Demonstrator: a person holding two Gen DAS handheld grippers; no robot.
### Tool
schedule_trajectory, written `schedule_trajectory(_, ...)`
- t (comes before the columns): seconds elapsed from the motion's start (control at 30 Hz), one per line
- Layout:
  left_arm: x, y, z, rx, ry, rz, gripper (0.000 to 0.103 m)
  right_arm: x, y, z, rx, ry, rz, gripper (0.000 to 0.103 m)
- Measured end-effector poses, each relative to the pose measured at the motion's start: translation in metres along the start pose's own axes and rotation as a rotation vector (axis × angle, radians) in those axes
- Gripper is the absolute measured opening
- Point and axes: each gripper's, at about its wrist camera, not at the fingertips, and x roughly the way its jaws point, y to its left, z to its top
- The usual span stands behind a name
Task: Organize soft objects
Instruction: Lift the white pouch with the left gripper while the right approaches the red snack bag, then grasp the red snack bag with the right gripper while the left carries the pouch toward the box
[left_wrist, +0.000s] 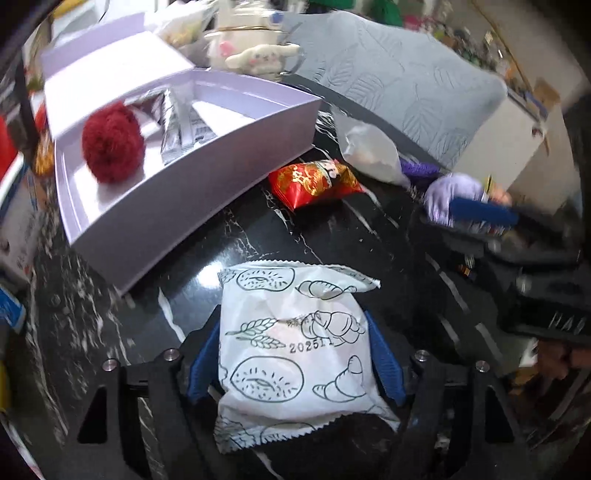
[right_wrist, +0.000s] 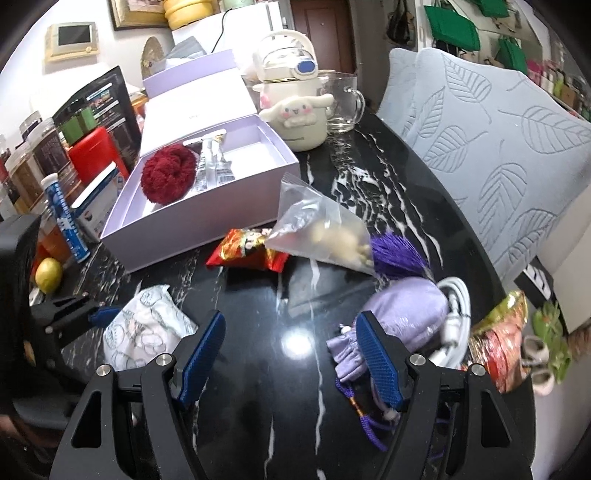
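1. Your left hand-held gripper (left_wrist: 295, 354) has its blue pads on both sides of the white bread packet (left_wrist: 295, 354), which lies on the black marble counter (left_wrist: 332, 236) just in front of the lilac box (left_wrist: 184, 199). The pads sit at the packet's edges, but you cannot tell from these views whether they press it yet.
2. Expect that packet to be light, puffy and slick: thin printed film with crimped, saw-toothed ends. Take it across the padded middle, not by the seals, and squeeze gently so the bread inside is not crushed.
3. Your right hand-held gripper (right_wrist: 291, 350) stands apart and empty over bare counter, with nothing between the jaws.
4. The lilac satin pouch (right_wrist: 406, 306) lies touching its right-hand pad on the outer side. It looks soft, smooth and slippery, with a gathered neck and a purple cord; grip the plump body, not the cord.
5. The clear plastic bag (right_wrist: 317, 229) is limp and crinkly and rests partly on the red snack packet (right_wrist: 247, 251), which is glossy foil.
6. The fuzzy red ball (right_wrist: 168, 177) already lies in the box beside silvery sachets; it looks light, springy and easy to hold.
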Motion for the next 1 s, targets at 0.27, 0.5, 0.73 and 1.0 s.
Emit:
schedule_trajectory(0.27, -0.008, 0.018, -0.011, -0.036, -0.044, 0.045, 0.066, 0.022, 0.015, 0.020, -0.006, 0.007, 0.093, 0.075)
schedule_trajectory(0.5, -0.020, 0.063, -0.021, -0.172, -0.052, 0.089, 0.065, 0.052, 0.024, 0.029, -0.005, 0.019, 0.049, 0.085)
schedule_trajectory(0.73, -0.026, 0.087, -0.029, -0.231, -0.053, 0.116, 0.065, 0.075, 0.042, 0.037, -0.021, 0.036, 0.071, 0.090)
schedule_trajectory(1.0, -0.029, 0.095, -0.028, -0.249, -0.066, 0.131, 0.066, 0.087, 0.041, 0.047, 0.016, 0.011, 0.014, 0.071)
